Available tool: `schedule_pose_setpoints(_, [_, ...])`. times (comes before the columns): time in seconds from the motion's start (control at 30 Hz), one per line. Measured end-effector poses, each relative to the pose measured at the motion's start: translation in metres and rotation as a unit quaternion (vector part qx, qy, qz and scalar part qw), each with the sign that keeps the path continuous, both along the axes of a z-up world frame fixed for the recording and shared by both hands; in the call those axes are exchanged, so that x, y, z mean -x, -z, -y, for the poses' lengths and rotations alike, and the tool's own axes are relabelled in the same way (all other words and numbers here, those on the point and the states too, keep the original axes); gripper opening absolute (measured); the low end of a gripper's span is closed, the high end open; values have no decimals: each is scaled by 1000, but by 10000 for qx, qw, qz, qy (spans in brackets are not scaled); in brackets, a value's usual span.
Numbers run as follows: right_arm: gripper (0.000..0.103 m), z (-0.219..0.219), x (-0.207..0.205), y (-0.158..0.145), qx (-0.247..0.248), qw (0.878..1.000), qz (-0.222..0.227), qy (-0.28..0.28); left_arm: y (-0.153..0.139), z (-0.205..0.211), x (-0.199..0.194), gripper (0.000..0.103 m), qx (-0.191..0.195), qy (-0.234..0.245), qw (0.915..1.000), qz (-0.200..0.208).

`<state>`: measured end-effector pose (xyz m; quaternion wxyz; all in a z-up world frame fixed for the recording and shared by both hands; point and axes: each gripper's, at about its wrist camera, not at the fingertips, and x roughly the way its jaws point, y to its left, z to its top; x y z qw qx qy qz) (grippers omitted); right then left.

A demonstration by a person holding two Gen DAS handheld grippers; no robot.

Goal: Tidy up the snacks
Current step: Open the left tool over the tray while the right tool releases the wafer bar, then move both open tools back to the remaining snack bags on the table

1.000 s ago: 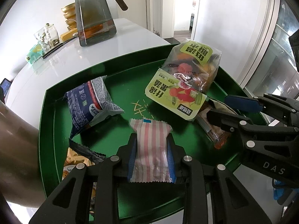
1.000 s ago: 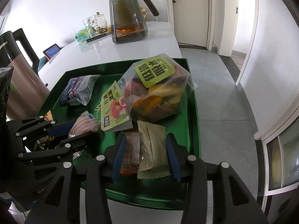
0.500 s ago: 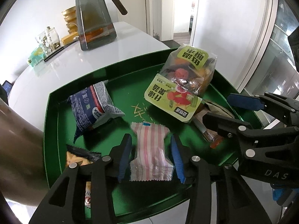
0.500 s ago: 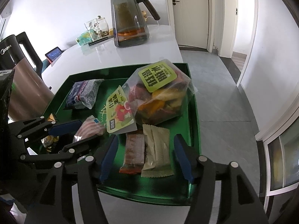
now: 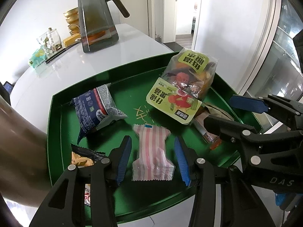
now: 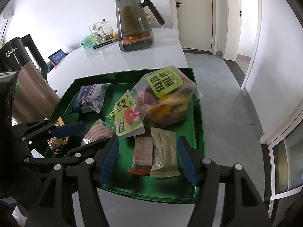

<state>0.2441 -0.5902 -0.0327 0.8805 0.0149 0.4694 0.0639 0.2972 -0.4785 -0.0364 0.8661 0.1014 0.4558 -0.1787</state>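
A green tray (image 5: 56, 117) (image 6: 198, 117) holds the snacks. A pink-striped packet (image 5: 152, 154) (image 6: 97, 132) lies flat between the fingers of my open left gripper (image 5: 152, 143), untouched. A red bar (image 6: 143, 152) and a beige bar (image 6: 164, 152) lie side by side between the fingers of my open right gripper (image 6: 147, 140). A bag of dried fruit (image 5: 191, 75) (image 6: 166, 98) leans on a green-labelled pack (image 5: 174, 102) (image 6: 127, 113). A blue-white packet (image 5: 94, 109) (image 6: 90, 97) lies at the tray's left. A yellow-black packet (image 5: 83, 158) sits at the near left corner.
The tray sits on a white counter (image 6: 132, 58) by its edge. A glass pitcher (image 5: 96, 17) (image 6: 132, 20), a glass jar (image 5: 50, 39) and a brown kettle (image 6: 24, 87) stand behind and left. Grey floor (image 6: 227, 94) drops off on the right.
Both grippers opened and drew back. The left let go of the pink-striped packet, the right let go of the two bars; all now lie on the tray.
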Motion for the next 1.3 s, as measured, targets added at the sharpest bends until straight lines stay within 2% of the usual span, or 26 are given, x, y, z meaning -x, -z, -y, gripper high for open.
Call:
schedule_pose_setpoints(0.03, [87,0,0,-1,-8,10000,12,-4,-1,-1,0,44,11,-7,10000,4])
schedule_pose_setpoints(0.1, [98,-1,0,-2,-22,10000,25,-1,-2,-1,1,52,22,-22,10000,35])
schedule_pose_setpoints(0.13, [103,-1,0,-4,-34,10000,42,10,-3,-2,1,52,11,-38,10000,59])
schedule_pose_setpoints(0.23, [103,-1,2,-8,-102,9999,110,17,-5,-3,3,55,13,-55,9999,97])
schedule_pose_setpoints(0.3, [103,-1,3,-10,-139,9998,133,24,-7,-4,4,60,25,-83,9999,116])
schedule_pose_setpoints(0.5, [103,-4,6,-17,-151,9997,216,18,-14,-7,7,63,59,-101,9998,170])
schedule_pose_setpoints(0.9, [103,-2,19,-41,-53,9990,425,127,-34,-10,18,63,90,-116,9994,314])
schedule_pose_setpoints(1.3, [103,-5,57,-79,160,9973,651,283,-64,-20,49,63,93,-56,9983,566])
